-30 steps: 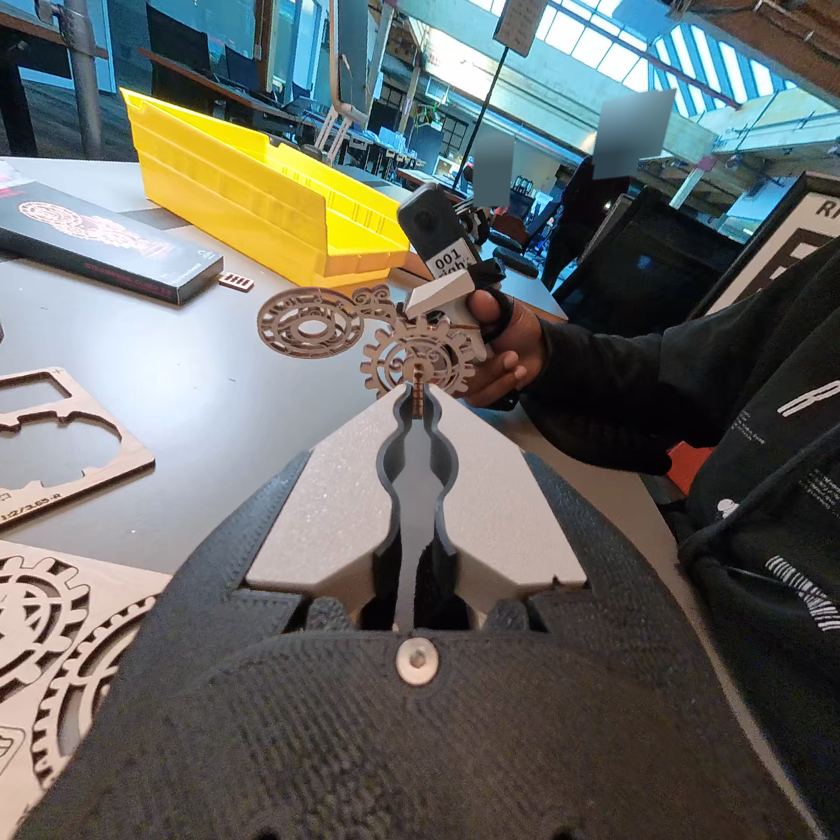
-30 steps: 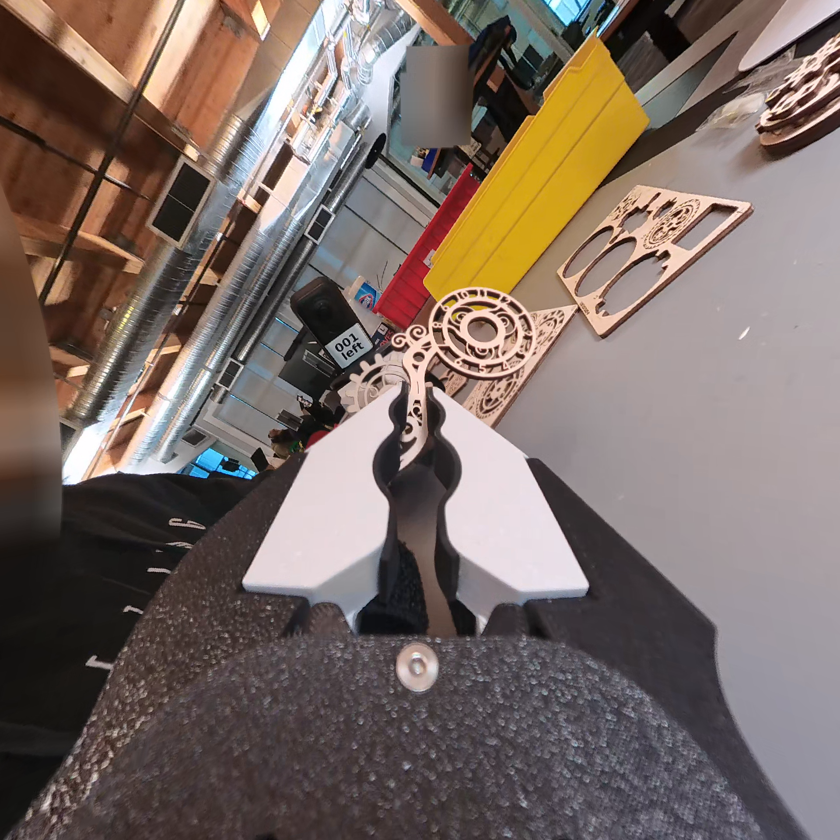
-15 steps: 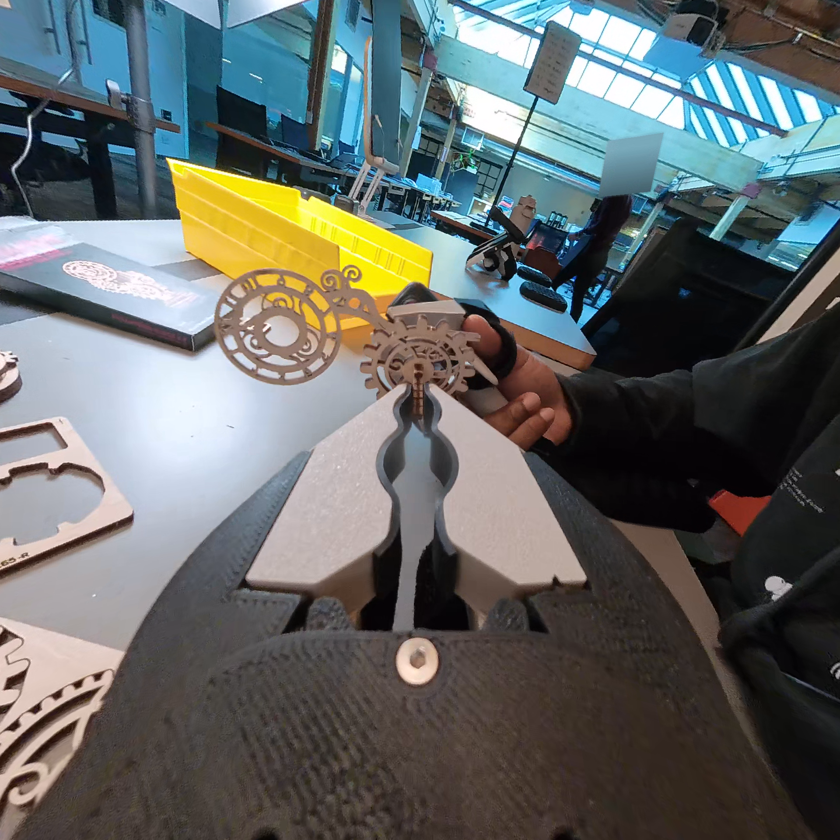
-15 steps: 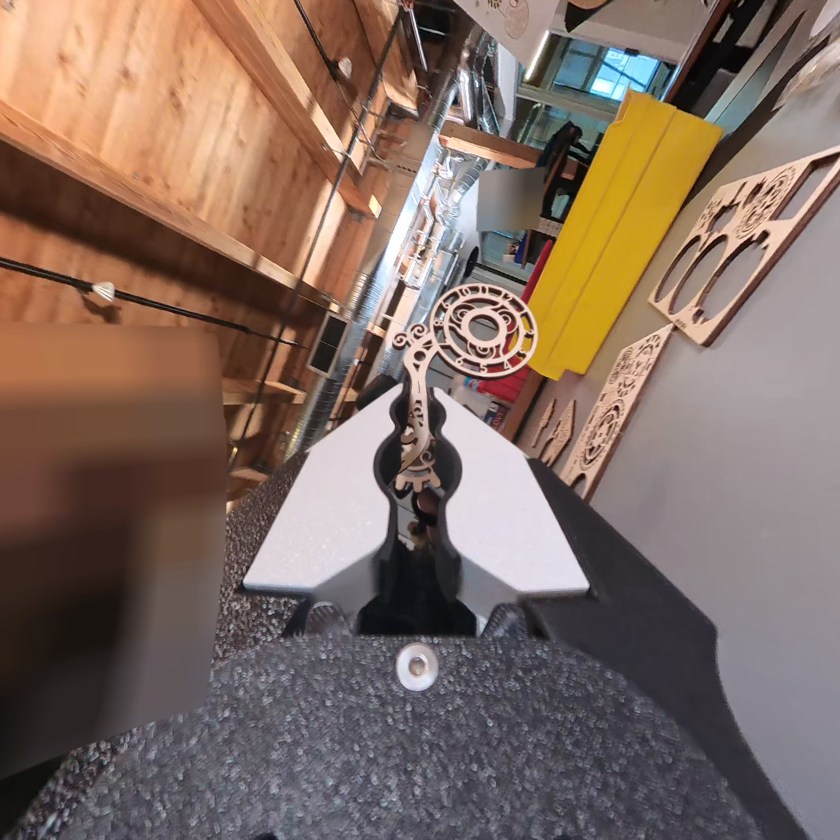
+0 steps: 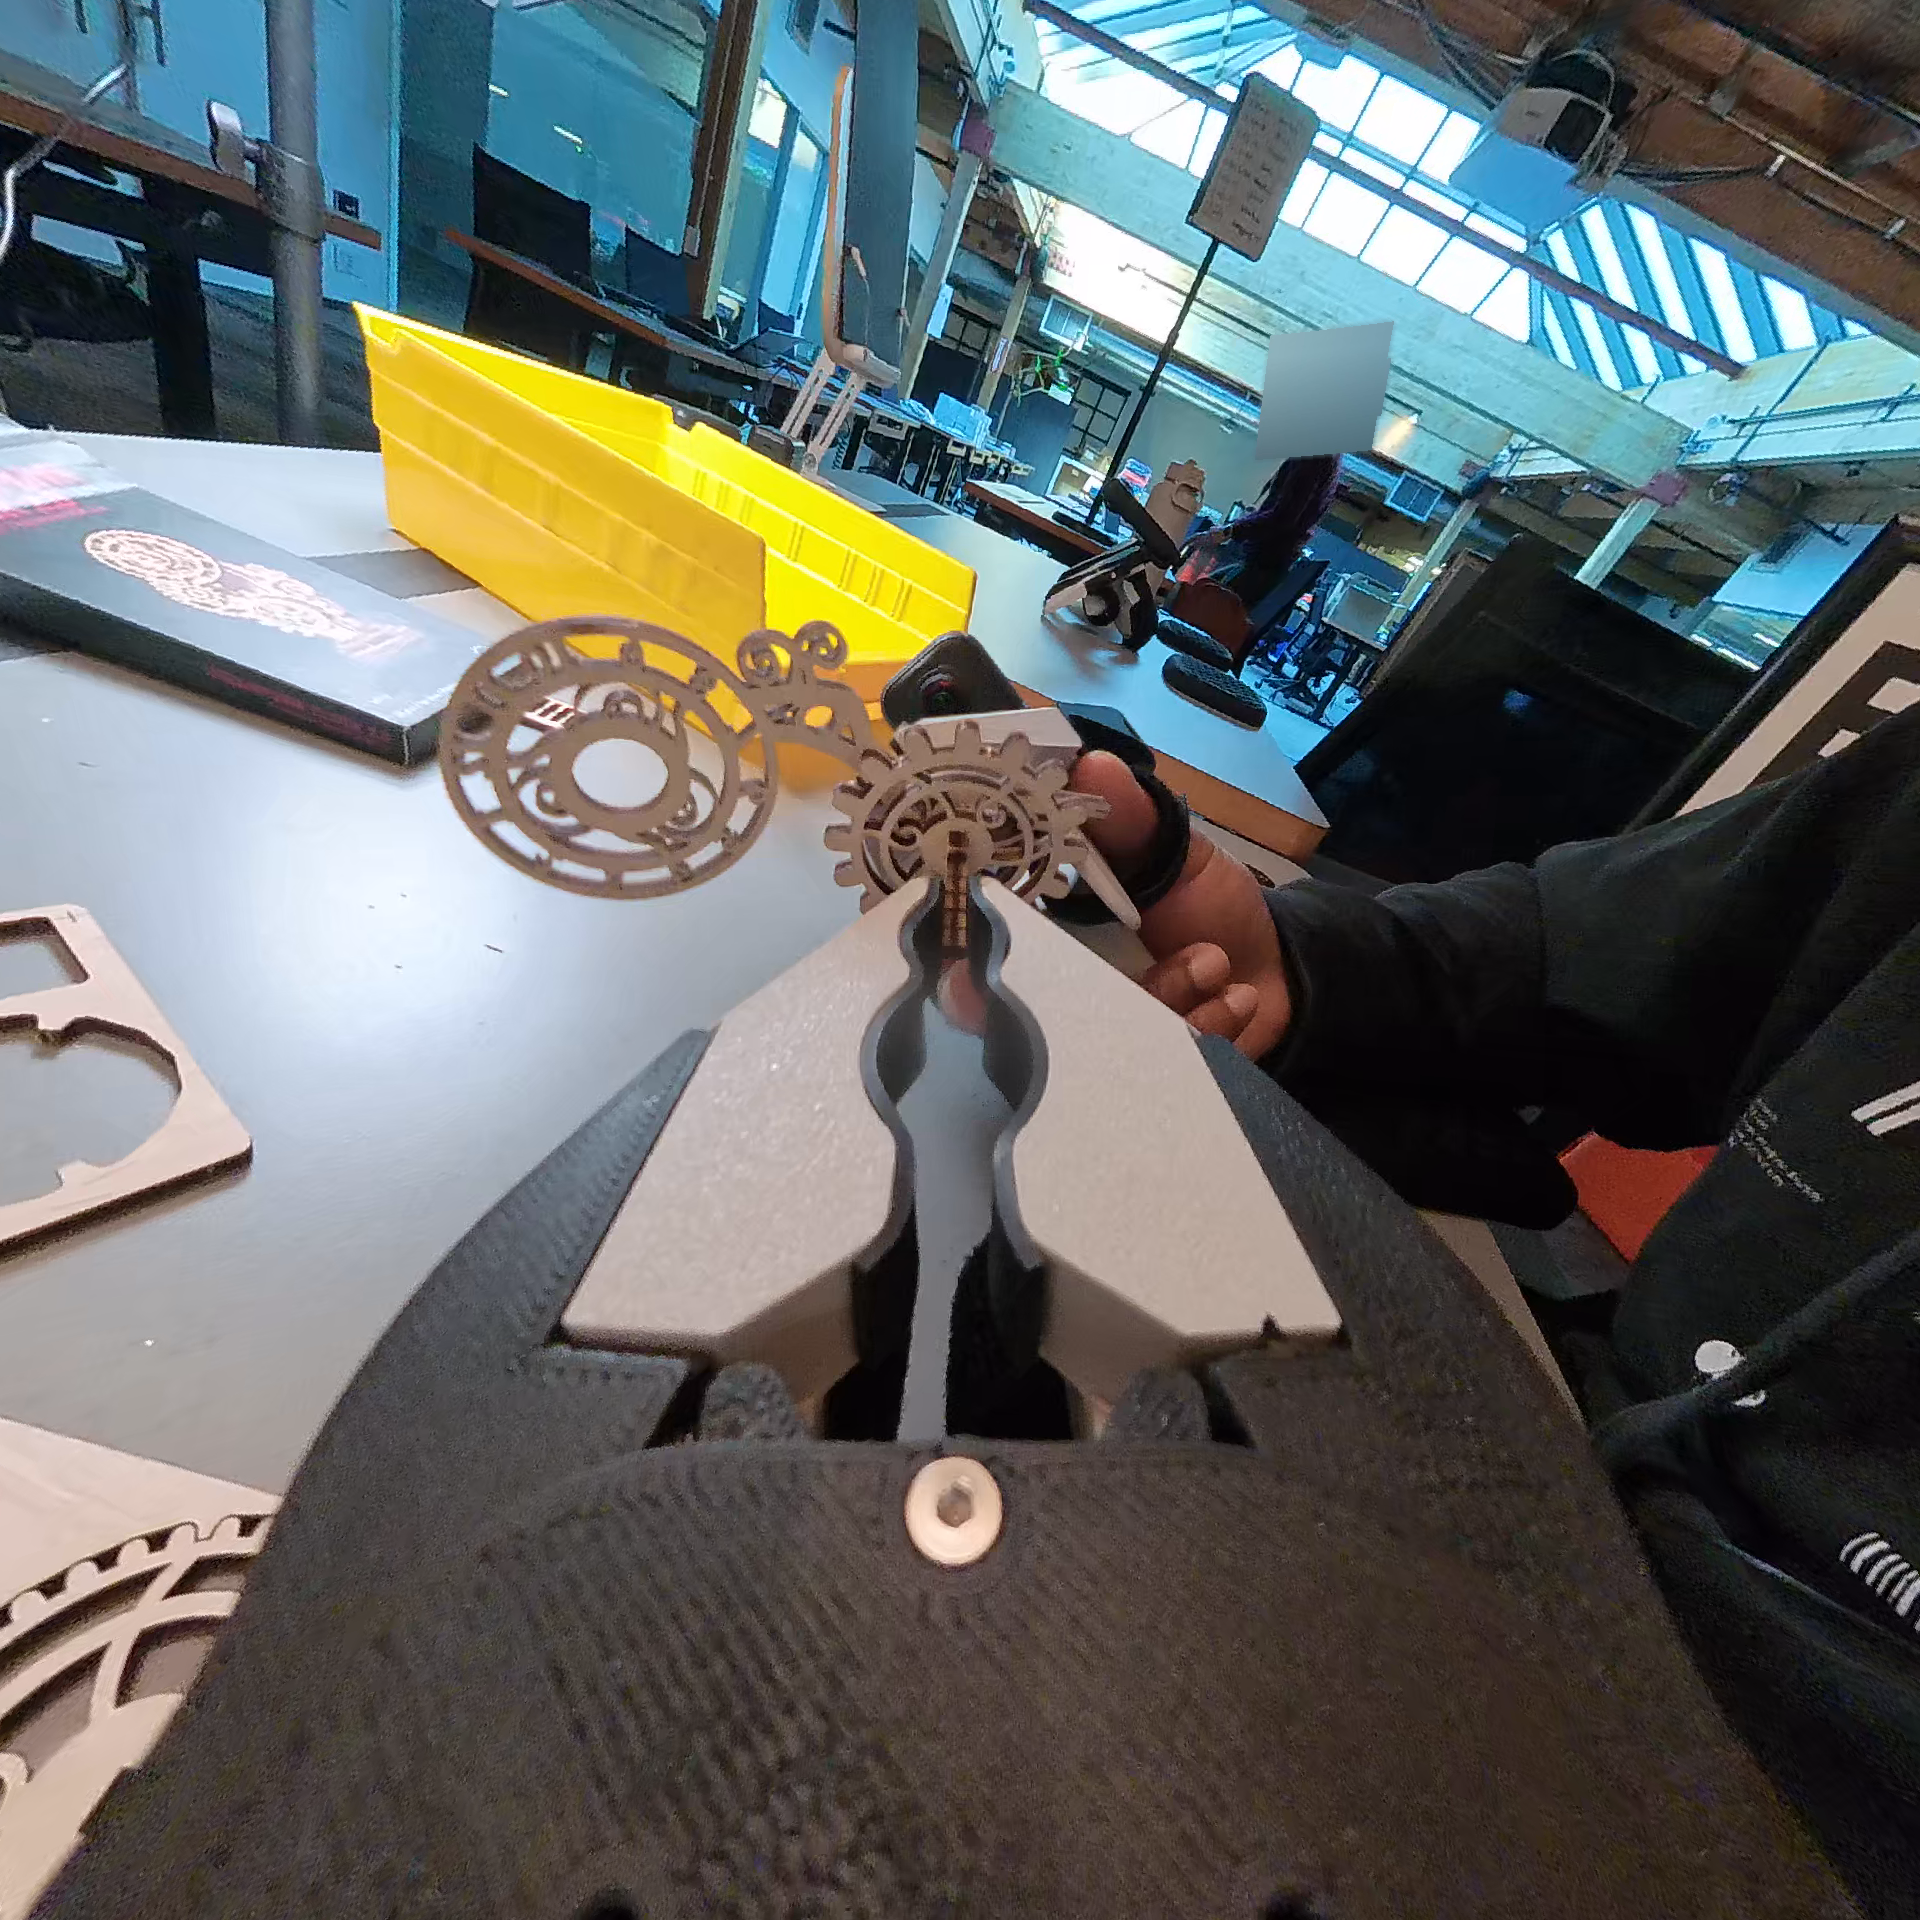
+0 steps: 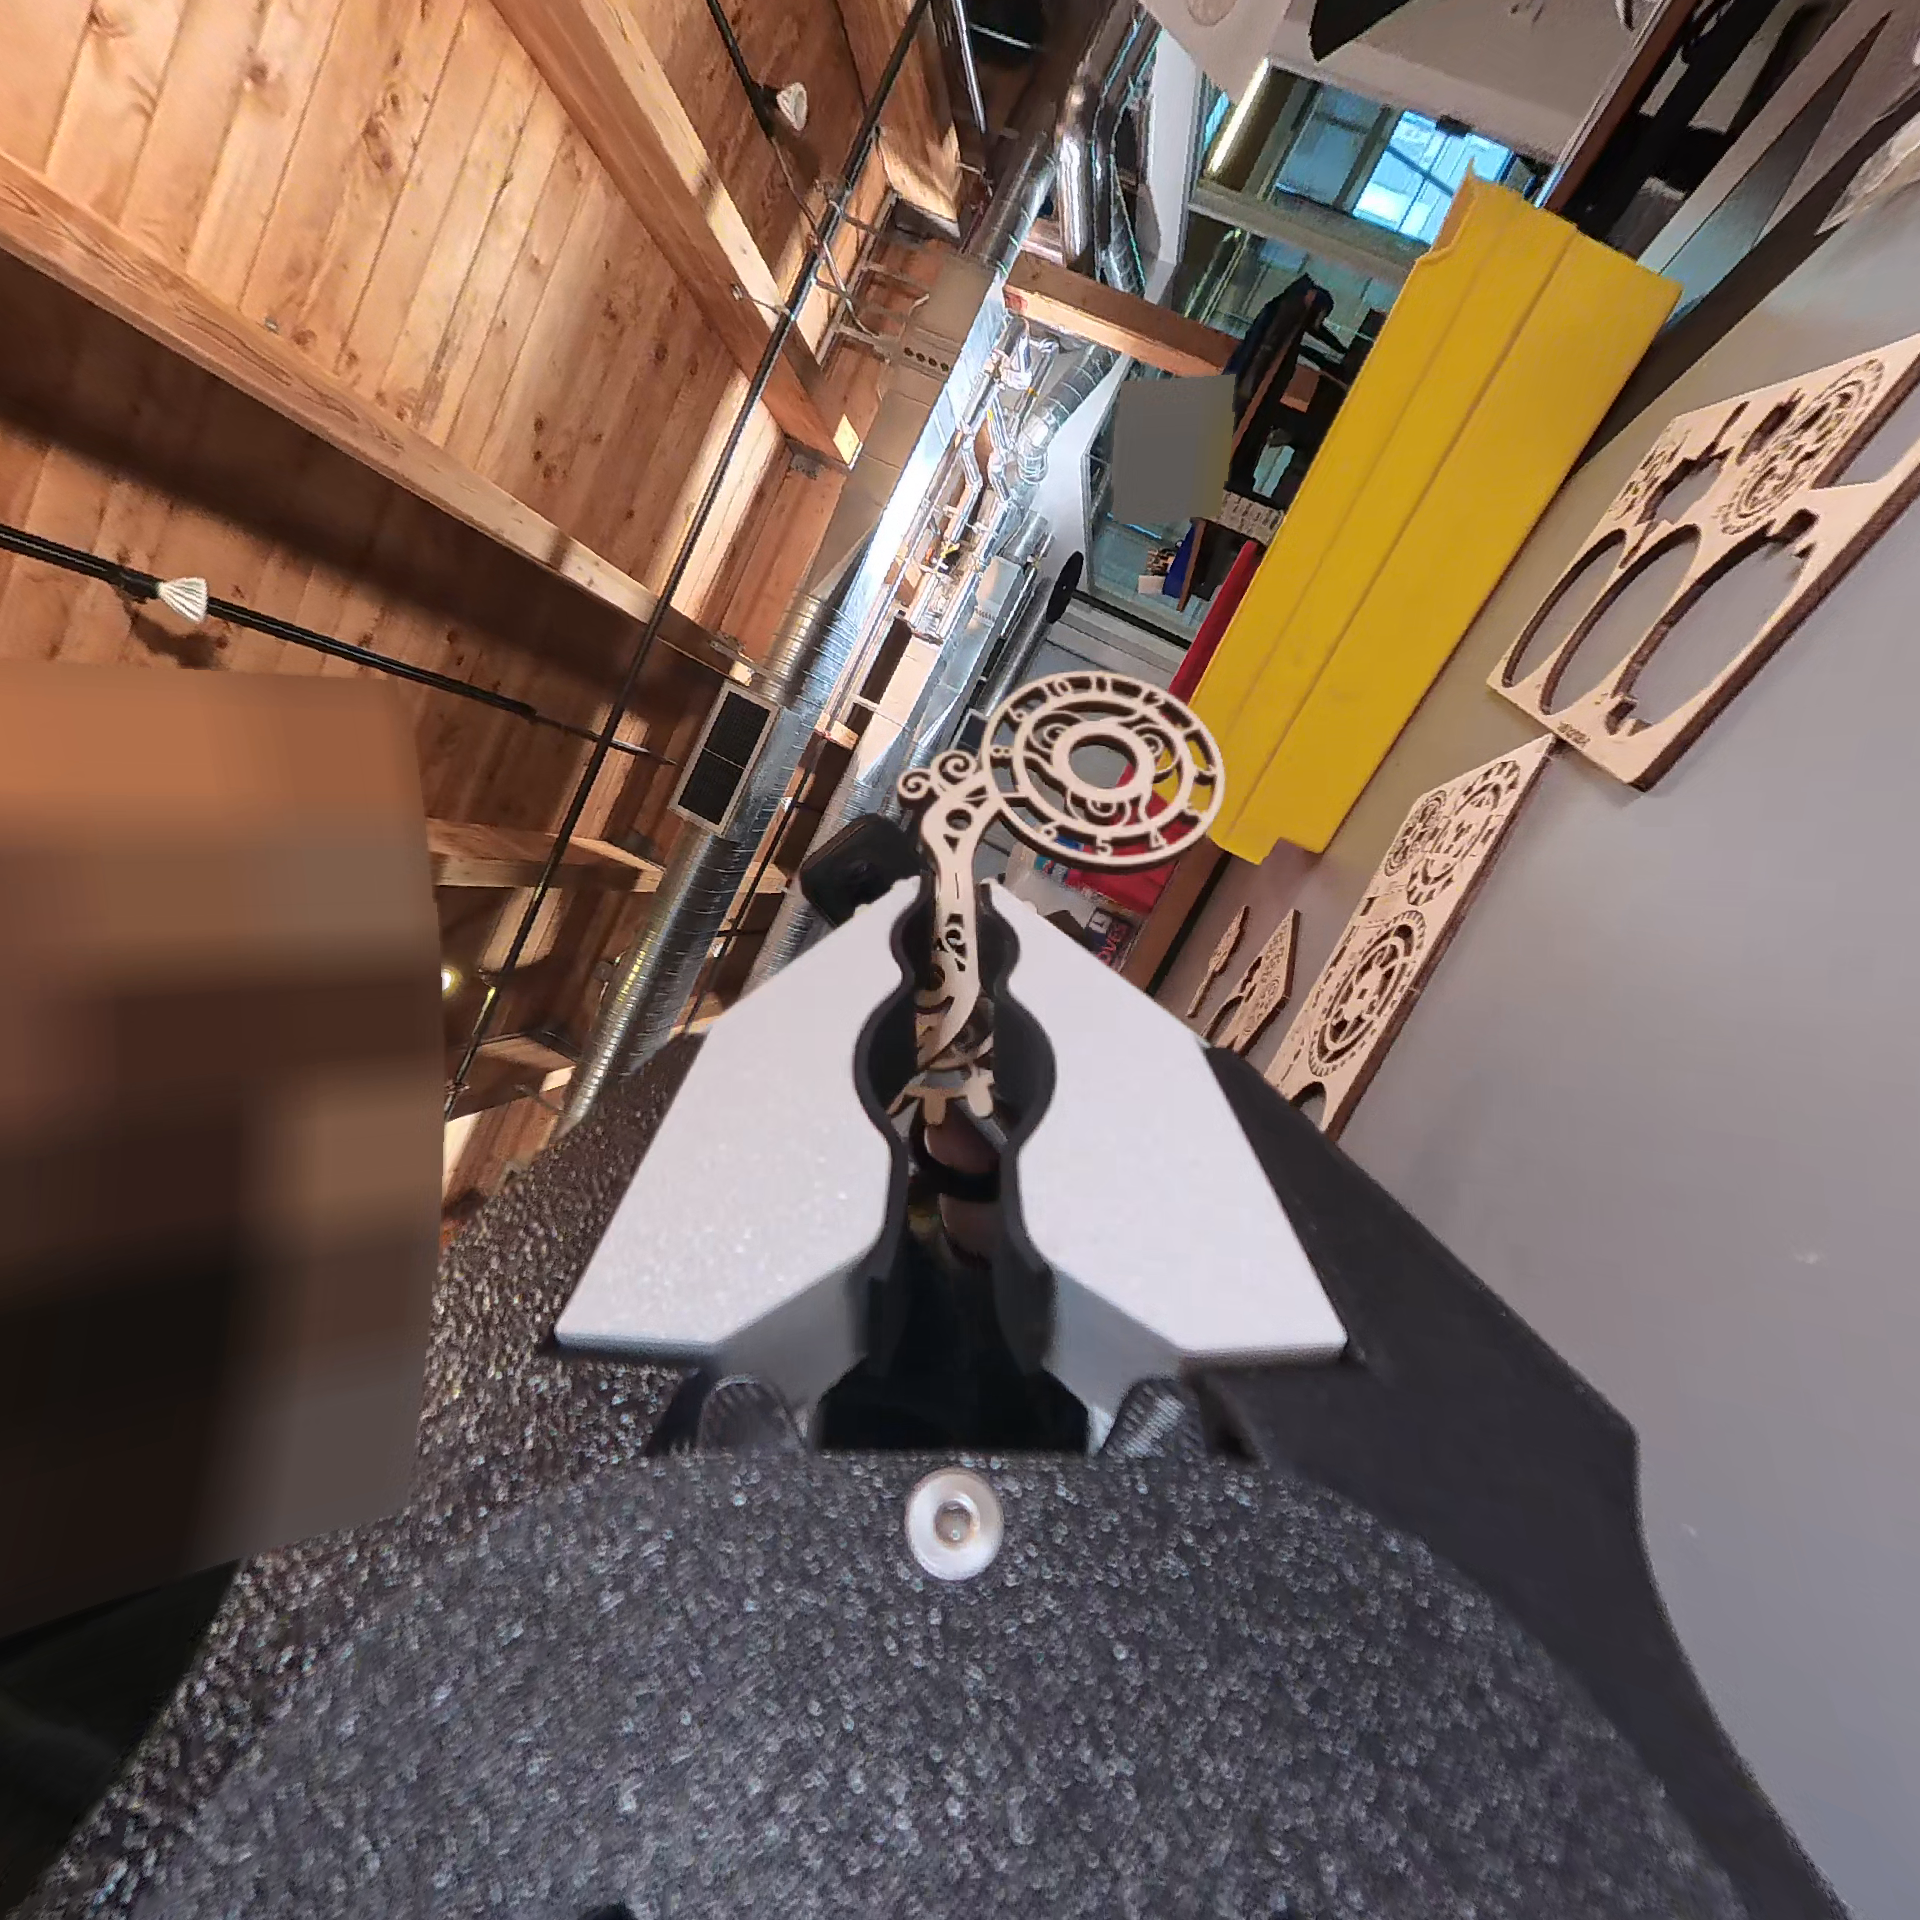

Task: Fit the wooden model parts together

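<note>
Left tongs (image 5: 956,894) (closed) on gear (image 5: 961,821)

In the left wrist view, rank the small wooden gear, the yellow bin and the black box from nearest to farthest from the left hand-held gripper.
1. Small wooden gear: at the left hand-held gripper tips, pinched.
2. Black box: flat on the table, far left.
3. Yellow bin: behind, left of centre. Box and bin are close; their order is uncertain.

Open workshop — ducting (image 6: 727,862), workbenches (image 5: 1039,582), skylights (image 5: 1455,197).
</note>
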A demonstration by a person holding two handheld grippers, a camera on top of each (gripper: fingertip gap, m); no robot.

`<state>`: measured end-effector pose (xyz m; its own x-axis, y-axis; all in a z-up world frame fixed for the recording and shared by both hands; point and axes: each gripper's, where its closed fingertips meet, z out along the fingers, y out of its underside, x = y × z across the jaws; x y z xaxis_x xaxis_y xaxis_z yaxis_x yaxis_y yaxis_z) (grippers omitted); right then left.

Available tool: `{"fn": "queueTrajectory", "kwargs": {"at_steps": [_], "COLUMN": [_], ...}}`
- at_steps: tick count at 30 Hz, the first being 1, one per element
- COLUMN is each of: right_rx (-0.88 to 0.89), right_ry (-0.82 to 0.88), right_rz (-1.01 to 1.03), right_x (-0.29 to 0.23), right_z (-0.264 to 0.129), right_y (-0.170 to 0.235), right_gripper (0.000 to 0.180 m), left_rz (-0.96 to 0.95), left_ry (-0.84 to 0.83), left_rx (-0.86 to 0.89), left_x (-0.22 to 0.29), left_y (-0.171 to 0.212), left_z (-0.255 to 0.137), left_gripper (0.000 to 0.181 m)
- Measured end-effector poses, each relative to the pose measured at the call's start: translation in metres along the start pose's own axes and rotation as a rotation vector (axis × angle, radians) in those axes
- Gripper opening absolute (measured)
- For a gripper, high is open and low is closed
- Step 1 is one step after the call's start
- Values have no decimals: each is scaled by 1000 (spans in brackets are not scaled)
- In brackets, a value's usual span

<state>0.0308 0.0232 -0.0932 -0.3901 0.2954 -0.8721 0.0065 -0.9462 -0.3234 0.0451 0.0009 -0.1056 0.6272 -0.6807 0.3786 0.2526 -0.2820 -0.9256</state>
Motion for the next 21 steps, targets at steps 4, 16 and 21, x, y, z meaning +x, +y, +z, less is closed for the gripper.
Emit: {"fn": "queueTrajectory", "kwargs": {"at_steps": [4, 16, 21], "right_rx": [17, 36, -31], "right_ry": [26, 200, 152], "right_rz": [-57, -523, -645], "right_x": [0, -6, -23], "right_z": [1, 12, 14], "right_y": [-1, 4, 8], "right_gripper": [4, 6, 13], "left_rz": [-31, -273, -264], "left_ry": [-5, 131, 214], "left_rx": [3, 133, 180], "left_x": [-2, 2, 10], "left_y": [0, -8, -20], "left_z": [0, -5, -12], "left_gripper": [1, 1, 1]}}
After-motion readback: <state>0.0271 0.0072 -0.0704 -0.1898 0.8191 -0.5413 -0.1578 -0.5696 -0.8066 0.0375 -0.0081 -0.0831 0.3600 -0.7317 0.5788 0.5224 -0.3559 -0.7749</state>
